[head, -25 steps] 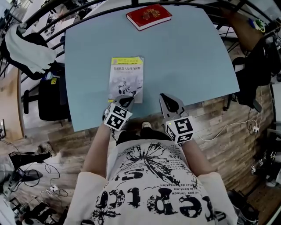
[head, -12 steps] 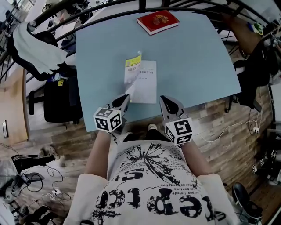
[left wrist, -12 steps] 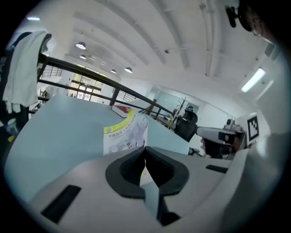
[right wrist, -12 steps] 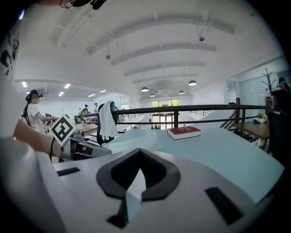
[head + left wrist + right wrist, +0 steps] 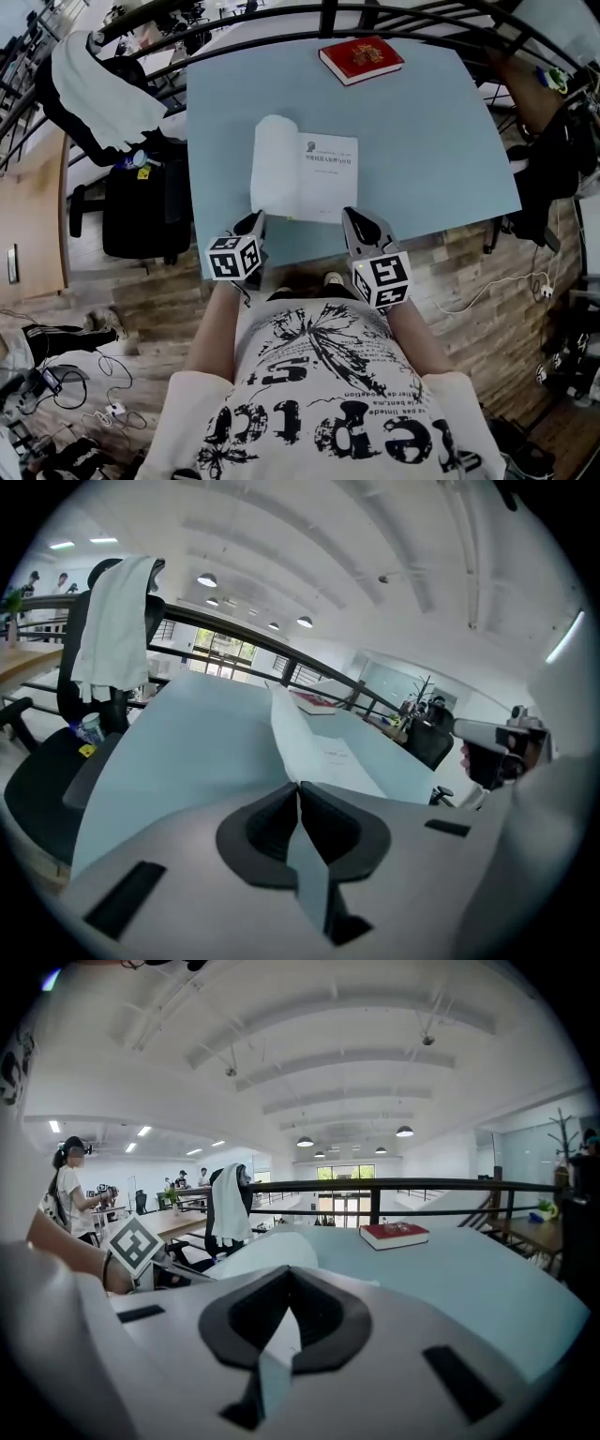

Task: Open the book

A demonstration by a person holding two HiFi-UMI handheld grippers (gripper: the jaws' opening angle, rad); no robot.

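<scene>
The curled cover (image 5: 274, 159) of the book (image 5: 328, 178) is pinched by the left gripper (image 5: 257, 219), while the right gripper (image 5: 350, 215) is closed on nothing.

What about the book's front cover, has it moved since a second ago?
Yes. The front cover has swung open leftward, toward the left edge of the table.

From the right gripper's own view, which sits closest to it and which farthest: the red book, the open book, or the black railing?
From the right gripper:
1. open book, just ahead of the jaws, slightly left.
2. red book, far across the table, to the right.
3. black railing, beyond the table's far edge.
</scene>
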